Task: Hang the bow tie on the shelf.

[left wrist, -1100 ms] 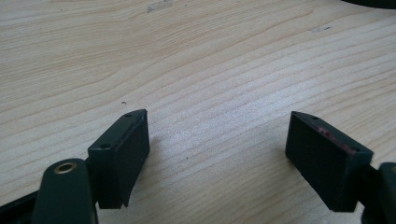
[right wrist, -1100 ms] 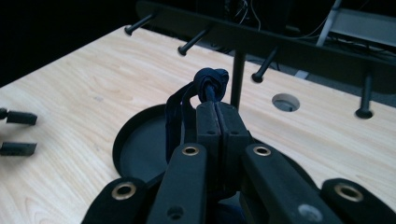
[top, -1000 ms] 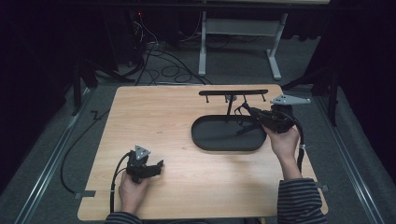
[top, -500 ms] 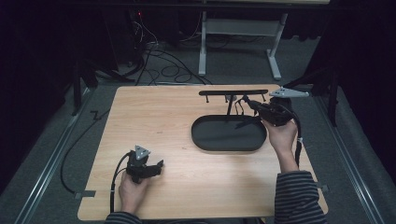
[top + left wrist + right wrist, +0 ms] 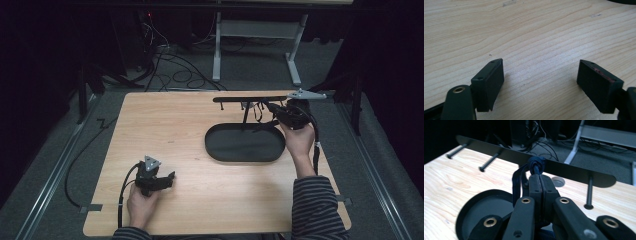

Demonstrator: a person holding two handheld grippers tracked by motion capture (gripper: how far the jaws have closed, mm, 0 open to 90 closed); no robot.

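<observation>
The band [image 5: 524,176], a dark blue loop, was pinched between the closed jaws of the right gripper [image 5: 539,178], its knot bunched just above the jaw tips and one strand hanging down at seven o'clock toward the tray [image 5: 477,213]. In the right gripper view the band sat directly in front of the rack [image 5: 574,173], a flat black bar with pegs [image 5: 589,193] pointing toward the camera; whether the band touched the bar could not be determined. In the high view the right gripper [image 5: 287,114] was at two o'clock on the table [image 5: 175,125], just beside the rack [image 5: 255,98] and above the far right rim of the oval black tray [image 5: 245,156]. The left gripper [image 5: 169,179] was held at seven o'clock on the table, well apart from the tray. Its jaws stood wide apart in the left gripper view, with bare wood grain between the two pads [image 5: 490,83] and nothing held.
</observation>
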